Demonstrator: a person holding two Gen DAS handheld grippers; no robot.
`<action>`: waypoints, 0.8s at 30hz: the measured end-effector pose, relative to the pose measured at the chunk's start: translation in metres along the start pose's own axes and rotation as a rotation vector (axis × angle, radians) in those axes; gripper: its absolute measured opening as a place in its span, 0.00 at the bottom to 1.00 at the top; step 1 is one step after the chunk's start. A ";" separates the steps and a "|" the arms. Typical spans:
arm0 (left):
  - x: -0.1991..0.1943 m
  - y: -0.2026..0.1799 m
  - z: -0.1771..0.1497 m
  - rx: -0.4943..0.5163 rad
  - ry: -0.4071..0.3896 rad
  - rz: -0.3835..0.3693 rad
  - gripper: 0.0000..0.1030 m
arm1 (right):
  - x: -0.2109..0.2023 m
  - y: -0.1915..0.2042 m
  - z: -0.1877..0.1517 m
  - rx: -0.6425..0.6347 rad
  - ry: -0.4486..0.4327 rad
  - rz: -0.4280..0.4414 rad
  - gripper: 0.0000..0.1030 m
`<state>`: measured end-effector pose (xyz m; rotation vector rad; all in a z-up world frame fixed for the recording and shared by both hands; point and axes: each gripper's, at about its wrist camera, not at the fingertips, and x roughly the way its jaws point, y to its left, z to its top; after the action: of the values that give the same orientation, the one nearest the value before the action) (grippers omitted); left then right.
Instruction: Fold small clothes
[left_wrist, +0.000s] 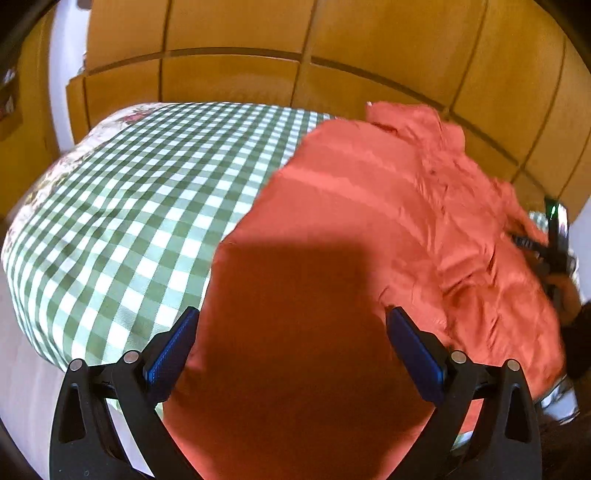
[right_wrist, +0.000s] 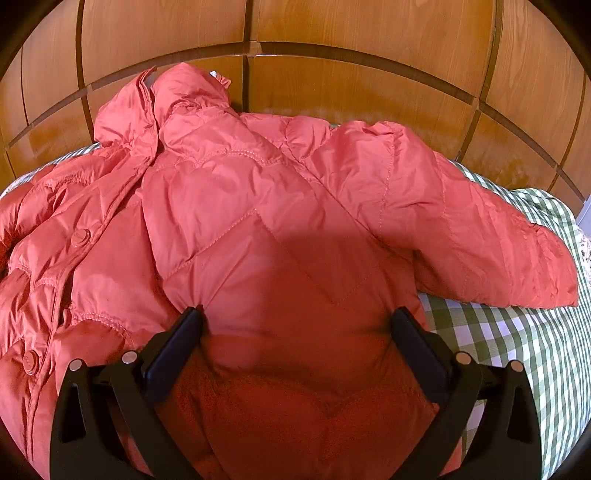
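Both grippers hang low over the jacket (right_wrist: 258, 221), each with jaws spread wide and nothing pinched. Under the left gripper (left_wrist: 291, 325) lies smooth coral fabric, half in shadow; the right gripper (right_wrist: 297, 321) has its finger tips resting on the quilted body. No brand or writing is readable; a small white tag at the hood (right_wrist: 216, 75) is too small to make out. Spread across the checked cloth (left_wrist: 147, 184), the jacket runs lengthwise away from the right camera, hood toward the wooden panels (right_wrist: 351, 29). One sleeve (right_wrist: 480, 229) reaches right. Two buttons (right_wrist: 80, 236) show left.
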<state>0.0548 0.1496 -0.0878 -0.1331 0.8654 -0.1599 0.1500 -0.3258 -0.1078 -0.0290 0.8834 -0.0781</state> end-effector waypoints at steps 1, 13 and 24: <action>0.002 0.000 -0.001 -0.007 0.006 -0.012 0.96 | 0.000 0.000 0.000 0.000 0.000 0.000 0.98; 0.006 -0.003 0.018 -0.050 0.062 -0.098 0.24 | 0.000 0.000 0.000 0.002 0.000 0.003 0.98; 0.003 0.033 0.118 0.107 -0.031 0.204 0.19 | 0.001 -0.001 0.000 0.006 0.001 0.007 0.98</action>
<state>0.1500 0.1873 -0.0203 0.0528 0.8322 -0.0132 0.1510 -0.3264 -0.1085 -0.0198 0.8839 -0.0741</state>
